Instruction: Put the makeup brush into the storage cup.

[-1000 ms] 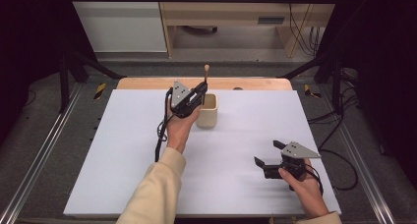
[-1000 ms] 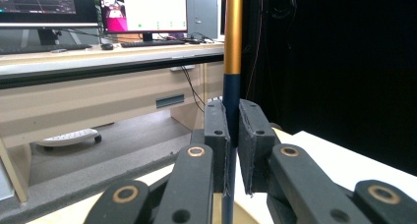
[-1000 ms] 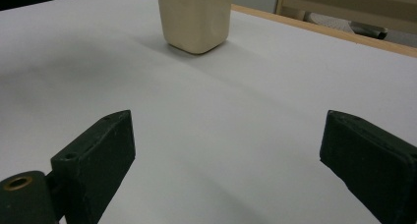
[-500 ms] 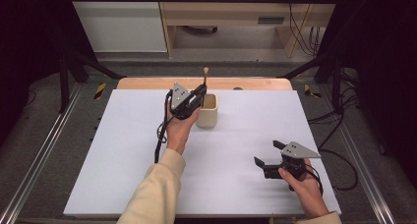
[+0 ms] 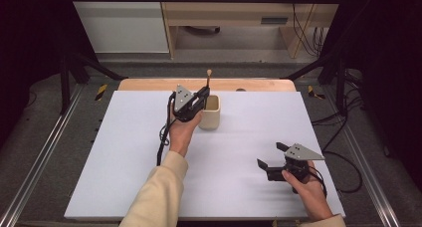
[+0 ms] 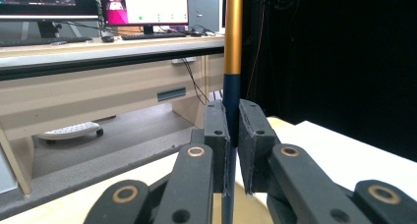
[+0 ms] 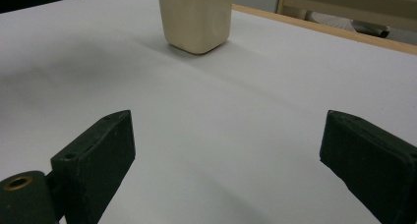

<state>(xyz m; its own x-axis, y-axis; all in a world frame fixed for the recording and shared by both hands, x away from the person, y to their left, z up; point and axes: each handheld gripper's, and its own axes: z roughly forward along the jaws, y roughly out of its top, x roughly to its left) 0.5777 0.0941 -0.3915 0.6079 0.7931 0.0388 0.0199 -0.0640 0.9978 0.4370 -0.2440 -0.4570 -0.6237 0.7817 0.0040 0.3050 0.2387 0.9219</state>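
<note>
A thin brush with a dark blue handle and a gold band stands upright over a cream cup at the back middle of the white sheet. My left gripper is shut on the brush handle; its pads squeeze the blue shaft from both sides. The brush's lower end runs down out of sight between the jaws, toward the cup. My right gripper rests at the front right of the sheet, open, with nothing between its jaws. Along that gripper I see the cup standing farther off.
A white sheet covers the wooden table. Beyond the far edge stand a desk with monitors and trailing cables. Metal rails run along both sides of the table.
</note>
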